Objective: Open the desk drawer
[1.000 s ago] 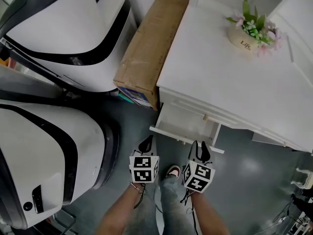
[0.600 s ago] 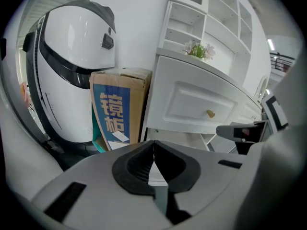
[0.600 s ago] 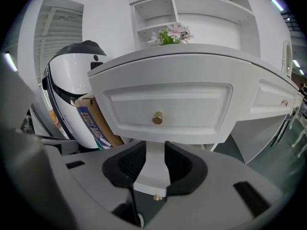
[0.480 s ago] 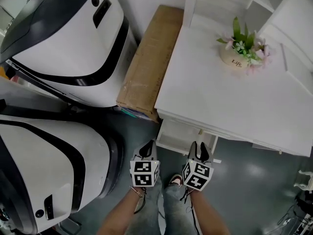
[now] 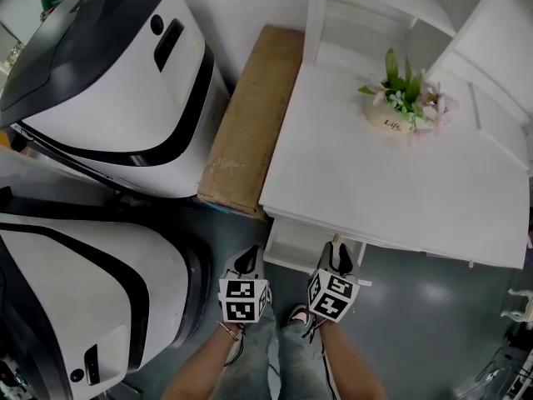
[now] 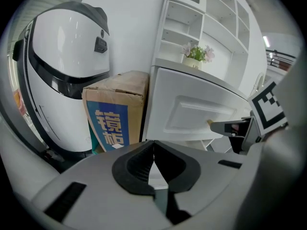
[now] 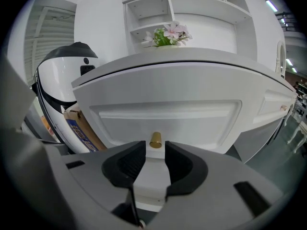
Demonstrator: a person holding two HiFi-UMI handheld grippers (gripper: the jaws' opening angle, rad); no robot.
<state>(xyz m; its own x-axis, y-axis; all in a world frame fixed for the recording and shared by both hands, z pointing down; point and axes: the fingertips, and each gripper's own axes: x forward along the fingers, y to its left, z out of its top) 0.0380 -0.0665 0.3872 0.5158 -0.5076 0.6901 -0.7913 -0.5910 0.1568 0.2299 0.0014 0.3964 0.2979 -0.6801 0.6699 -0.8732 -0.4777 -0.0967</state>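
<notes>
The white desk drawer (image 5: 293, 253) stands pulled out a little from under the desk top (image 5: 375, 182). In the right gripper view, its panelled front (image 7: 168, 116) fills the middle, with a small brass knob (image 7: 155, 140) on it. My right gripper (image 7: 154, 150) is open; the knob sits just beyond its tips and no pad touches it. My left gripper (image 6: 153, 145) is shut on nothing and points at the drawer's left end (image 6: 192, 114). In the head view, the left gripper (image 5: 247, 261) and right gripper (image 5: 339, 257) hang side by side before the drawer.
A long cardboard box (image 5: 250, 123) lies against the desk's left side. Two large white and black machines (image 5: 108, 82) (image 5: 75, 282) stand close on the left. A flower pot (image 5: 400, 111) sits on the desk. My legs and shoes (image 5: 296, 315) are below the grippers on grey floor.
Both grippers have drawn back a little from the drawer and risen. The head view has lifted, so less of the drawer shows past the desk edge.
</notes>
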